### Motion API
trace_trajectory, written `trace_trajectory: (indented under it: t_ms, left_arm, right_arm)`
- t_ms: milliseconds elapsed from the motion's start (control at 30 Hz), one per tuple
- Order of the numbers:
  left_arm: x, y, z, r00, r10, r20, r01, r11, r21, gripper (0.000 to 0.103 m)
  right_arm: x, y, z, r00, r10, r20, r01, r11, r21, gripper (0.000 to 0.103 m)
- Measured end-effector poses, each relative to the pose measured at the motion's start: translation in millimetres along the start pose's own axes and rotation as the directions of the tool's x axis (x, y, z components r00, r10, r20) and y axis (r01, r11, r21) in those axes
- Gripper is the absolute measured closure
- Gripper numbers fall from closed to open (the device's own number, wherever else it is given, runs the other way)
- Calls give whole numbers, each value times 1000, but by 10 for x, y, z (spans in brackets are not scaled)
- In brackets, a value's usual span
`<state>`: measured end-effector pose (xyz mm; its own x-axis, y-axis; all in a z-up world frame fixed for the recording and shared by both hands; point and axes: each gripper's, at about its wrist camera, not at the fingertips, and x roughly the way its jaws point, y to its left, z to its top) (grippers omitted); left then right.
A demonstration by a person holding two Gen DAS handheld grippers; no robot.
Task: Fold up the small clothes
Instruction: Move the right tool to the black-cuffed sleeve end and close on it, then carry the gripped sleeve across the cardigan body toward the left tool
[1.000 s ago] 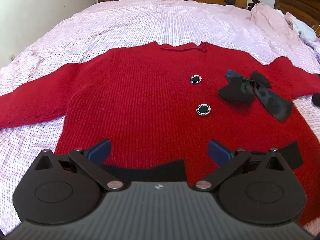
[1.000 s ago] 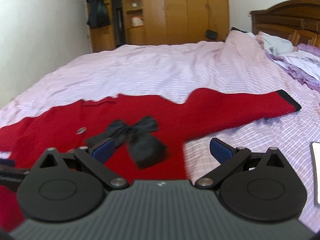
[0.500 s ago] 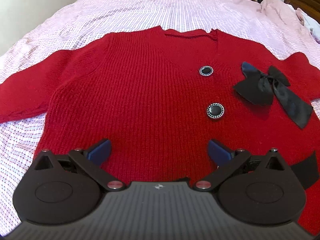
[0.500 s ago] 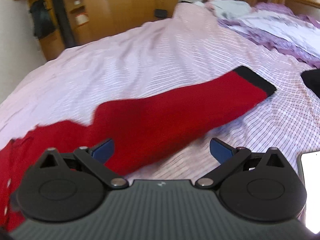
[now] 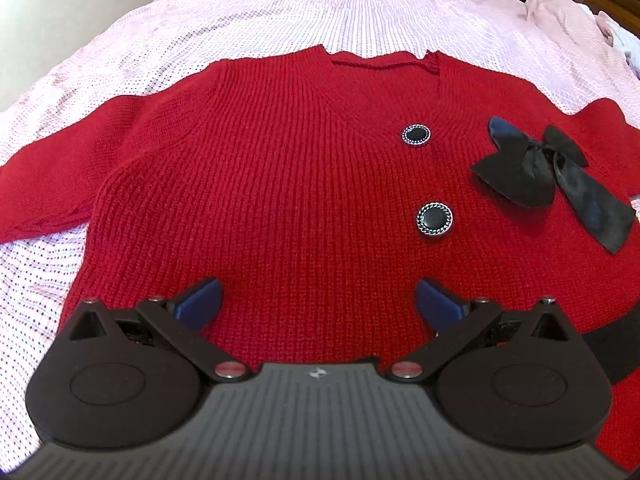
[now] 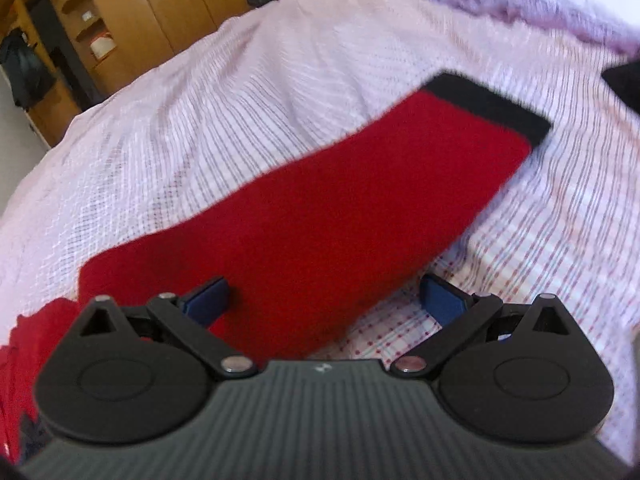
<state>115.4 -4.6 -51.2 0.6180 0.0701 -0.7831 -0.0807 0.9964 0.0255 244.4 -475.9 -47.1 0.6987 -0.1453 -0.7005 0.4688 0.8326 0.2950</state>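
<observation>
While the red sweater (image 5: 280, 184) lies flat, front up, on the pink checked bedspread (image 5: 280, 12), both tools hang over it with jaws wide apart, holding nothing. The left gripper (image 5: 318, 300) faces the chest; the black bow (image 5: 552, 184) sits at two o'clock. The right gripper (image 6: 324, 296) looks along the outstretched sleeve (image 6: 340, 208), its black cuff (image 6: 488, 104) at one o'clock (this view is blurred). Best, I judge, to pinch near the cuff and carry it inward without dragging the body.
</observation>
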Motion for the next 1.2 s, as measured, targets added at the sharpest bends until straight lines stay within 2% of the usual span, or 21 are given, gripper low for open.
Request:
trace_trajectory:
  t_ms: [133,267,367,433,500,533,567,633,733,933,1067,1200]
  left_arm:
    - [14,-12,-3,1000,5,-4,-5,1000,6,0]
    - [28,-5,-29,1000,0,5,0,1000,4,0]
    - [32,-5,-41,1000,1,8,0,1000,-4,0]
    - [30,-11,-49,1000,3,10,-3,1000,-3,0]
    - [25,-10,-51,1000,2,11,-2,1000,-2,0]
    - [24,-7,-50,1000,0,11,0,1000,-1,0]
    - [23,-5,-50,1000,-2,13,2,1000,0,0]
    - [16,-5,-58,1000,-4,16,4,1000,0,0]
    - [2,-7,-68,1000,-4,24,4,1000,3,0]
    - [-62,38,-47,999,-25,26,25,1000,6,0]
    - [-123,90,-10,999,-46,18,45,999,16,0]
    - [-203,151,5,999,-23,27,22,999,33,0]
  right_arm:
    - [41,-83,-100,999,33,20,-34,999,28,0]
    - [28,-124,-15,998,69,-15,-68,997,48,0]
    - [0,-196,22,994,98,47,-103,987,122,0]
    - [-15,-246,22,991,96,96,-112,978,177,5]
    - [-23,-269,36,987,78,138,-107,971,214,26]
    - [-26,-279,45,987,64,149,-97,968,231,40]
    - [-33,-295,52,986,55,155,-94,963,253,59]
    - [-71,-366,77,984,66,168,-114,949,295,87]
    - [-207,-423,114,970,95,223,-159,944,291,89]
    - [-696,-291,150,933,126,336,-185,971,150,90]
    - [-1004,-95,153,913,199,357,-227,973,39,90]
    - [-1215,112,97,896,269,353,-284,959,-12,90]
